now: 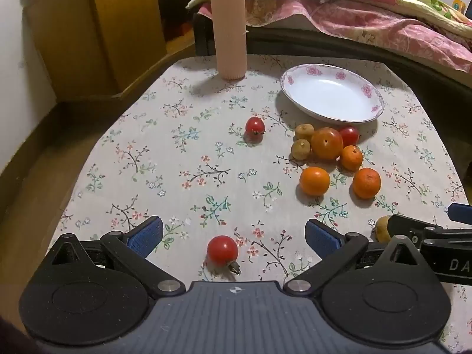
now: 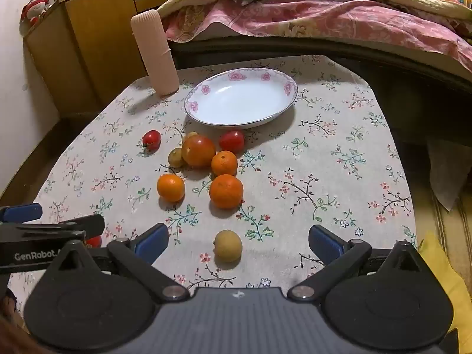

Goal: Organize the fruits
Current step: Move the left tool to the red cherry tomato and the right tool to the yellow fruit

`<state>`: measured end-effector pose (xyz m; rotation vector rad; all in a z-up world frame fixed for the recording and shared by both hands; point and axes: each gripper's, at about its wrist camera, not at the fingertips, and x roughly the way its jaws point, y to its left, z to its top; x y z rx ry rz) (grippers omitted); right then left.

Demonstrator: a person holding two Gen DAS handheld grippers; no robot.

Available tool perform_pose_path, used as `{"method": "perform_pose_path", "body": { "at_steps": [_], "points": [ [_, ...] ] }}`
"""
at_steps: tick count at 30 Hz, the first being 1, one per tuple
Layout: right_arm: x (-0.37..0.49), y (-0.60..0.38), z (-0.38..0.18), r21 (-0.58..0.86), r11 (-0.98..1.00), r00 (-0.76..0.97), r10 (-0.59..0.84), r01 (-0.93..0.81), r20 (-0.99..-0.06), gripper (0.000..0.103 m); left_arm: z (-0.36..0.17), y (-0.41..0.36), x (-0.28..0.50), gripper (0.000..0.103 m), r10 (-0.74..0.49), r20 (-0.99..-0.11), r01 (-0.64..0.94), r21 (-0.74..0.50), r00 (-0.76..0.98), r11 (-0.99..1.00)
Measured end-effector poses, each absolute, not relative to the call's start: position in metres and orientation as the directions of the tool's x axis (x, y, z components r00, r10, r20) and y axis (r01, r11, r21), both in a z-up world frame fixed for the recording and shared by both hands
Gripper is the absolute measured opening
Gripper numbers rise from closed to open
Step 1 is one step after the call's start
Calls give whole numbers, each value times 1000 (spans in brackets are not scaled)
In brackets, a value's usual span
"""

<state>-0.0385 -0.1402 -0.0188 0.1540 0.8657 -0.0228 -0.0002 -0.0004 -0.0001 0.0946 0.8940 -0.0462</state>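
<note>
My left gripper [image 1: 233, 233] is open, with a red cherry tomato [image 1: 222, 250] lying between its blue pads on the floral tablecloth. My right gripper [image 2: 238, 241] is open, with a small yellow-brown fruit [image 2: 227, 246] between its pads. Farther out lies a cluster of fruit: a large orange tomato [image 1: 327, 143] [image 2: 198, 150], three tangerines [image 1: 314, 181] [image 2: 226, 191], two cherry tomatoes [image 1: 255, 125] [image 2: 231, 141] and small yellow-brown fruits [image 1: 301, 149] [image 2: 176, 157]. A white plate with pink flowers [image 1: 296, 73] [image 2: 283, 84] stands empty behind the cluster.
A tall ribbed pink cylinder [image 1: 228, 29] [image 2: 155, 51] stands at the table's far left. A bed with a pink quilt [image 1: 368, 14] lies behind the table, a wooden cabinet [image 1: 97, 29] to the left. The table [image 2: 339, 162] drops off at its right edge.
</note>
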Motion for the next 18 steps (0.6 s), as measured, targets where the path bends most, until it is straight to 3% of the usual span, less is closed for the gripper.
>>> {"method": "perform_pose_path", "body": {
  "at_steps": [18],
  "points": [
    [-36,-138,-30,107,991,606,40,75,-794,102,-16,0,0,103,-27,-829,108,41,559,993]
  ]
}}
